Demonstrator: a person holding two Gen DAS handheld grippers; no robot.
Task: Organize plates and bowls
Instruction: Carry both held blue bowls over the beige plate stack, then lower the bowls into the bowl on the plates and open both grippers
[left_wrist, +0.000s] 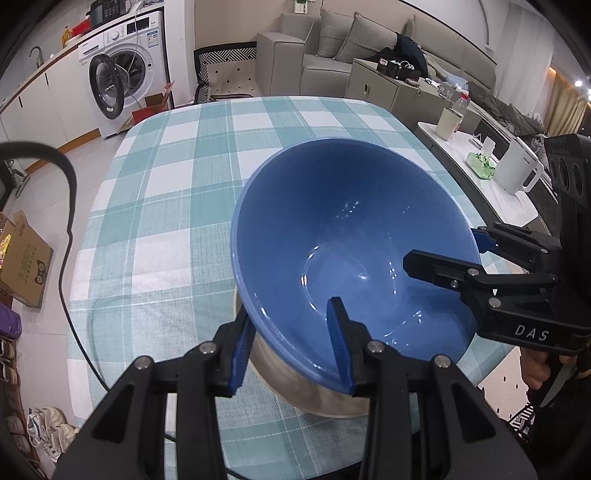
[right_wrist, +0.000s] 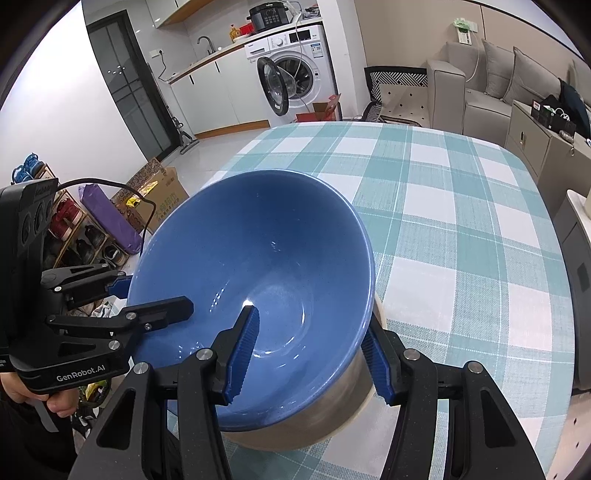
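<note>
Both tongs, left (left_wrist: 295, 343) and right (right_wrist: 314, 354), pinched the glossy blue ceramic bowl's (left_wrist: 343, 236) rim (mouth tilted toward twelve o'clock) above the checked table (left_wrist: 177, 177).

Glossy blue bowl (left_wrist: 343, 240) – tilted, empty – nested atop a steel bowl (left_wrist: 295, 384).

light: even indoor lighting is filling both views | glare: white glints are shining inside the blue bowl (left_wrist: 343, 258) | distortion: fisheye is bending the table (right_wrist: 461, 229) edges, corners are vignetting black | focus: staying sharp
</note>
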